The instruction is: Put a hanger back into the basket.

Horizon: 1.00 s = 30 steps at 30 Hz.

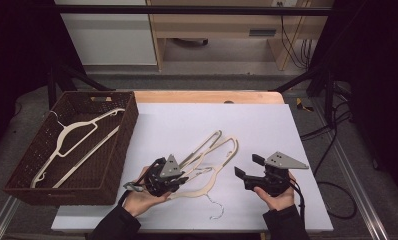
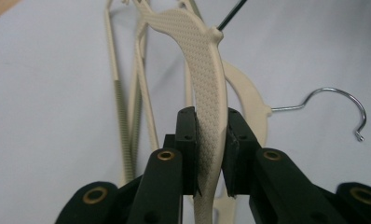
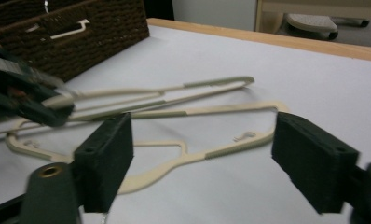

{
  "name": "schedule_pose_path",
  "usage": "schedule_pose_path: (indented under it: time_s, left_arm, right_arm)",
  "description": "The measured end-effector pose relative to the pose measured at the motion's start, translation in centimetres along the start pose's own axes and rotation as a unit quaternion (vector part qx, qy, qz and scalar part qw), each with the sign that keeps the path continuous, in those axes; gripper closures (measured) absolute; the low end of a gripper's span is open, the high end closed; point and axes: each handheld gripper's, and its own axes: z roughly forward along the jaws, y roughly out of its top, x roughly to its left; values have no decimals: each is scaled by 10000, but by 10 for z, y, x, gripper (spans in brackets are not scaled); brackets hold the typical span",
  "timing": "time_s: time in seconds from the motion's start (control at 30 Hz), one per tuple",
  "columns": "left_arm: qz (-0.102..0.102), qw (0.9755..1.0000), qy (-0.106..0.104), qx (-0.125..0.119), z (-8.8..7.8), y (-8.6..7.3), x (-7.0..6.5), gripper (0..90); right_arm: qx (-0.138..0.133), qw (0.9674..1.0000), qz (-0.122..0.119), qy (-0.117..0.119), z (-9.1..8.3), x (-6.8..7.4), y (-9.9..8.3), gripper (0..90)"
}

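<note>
Pinching the arm of a cream hanger (image 2: 207, 93) on the white sheet (image 1: 267, 130), left gripper (image 1: 179, 176) clamped on it, a second hanger (image 3: 221, 149) just beside. Right gripper (image 1: 248, 167) apart from both, jaws wide with nothing between. Third hanger (image 1: 72, 142) inside the basket (image 1: 129, 125).

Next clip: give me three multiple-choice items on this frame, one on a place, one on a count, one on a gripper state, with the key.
1. Where is the basket?
A. left of the white mat
B. right of the mat
C. on the floor

2. How many hangers lie inside the basket?
A. none
B. one
C. three

3. What is the left gripper doing?
A. hanging open
B. clamping a hanger
C. holding a cable

Key:
1 A, it sits at the white mat's left edge.
2 B, a single cream hanger in the basket.
3 B, its jaws press on the held hanger.
</note>
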Motion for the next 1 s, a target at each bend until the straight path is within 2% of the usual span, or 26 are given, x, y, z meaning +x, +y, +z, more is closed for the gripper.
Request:
schedule_pose_path:
  time_s: [0.13,0.27,0.53,0.7,0.83,1.0]
  left_arm:
    - [-187,9997,138,-122,-8,-2,8,810]
    - [-314,9988,333,-185,-15,-4,16,823]
    - [-634,9959,581,-276,-26,-9,32,851]
    - [-823,9938,590,-465,-36,-13,40,860]
    - [-870,9920,611,-682,-50,-11,41,861]
    - [-860,9902,530,-964,-75,-6,41,861]
  right_arm:
    - [137,9997,-30,-197,3,-10,-8,126]
    - [187,9995,-44,-257,3,-13,-11,119]
    - [113,9996,-106,-232,0,-19,-16,75]
    - [147,9994,-125,-287,-1,-21,-17,74]
    - [122,9995,-114,-270,-3,-21,-17,75]
    - [26,9996,-146,-231,-8,-22,-16,71]
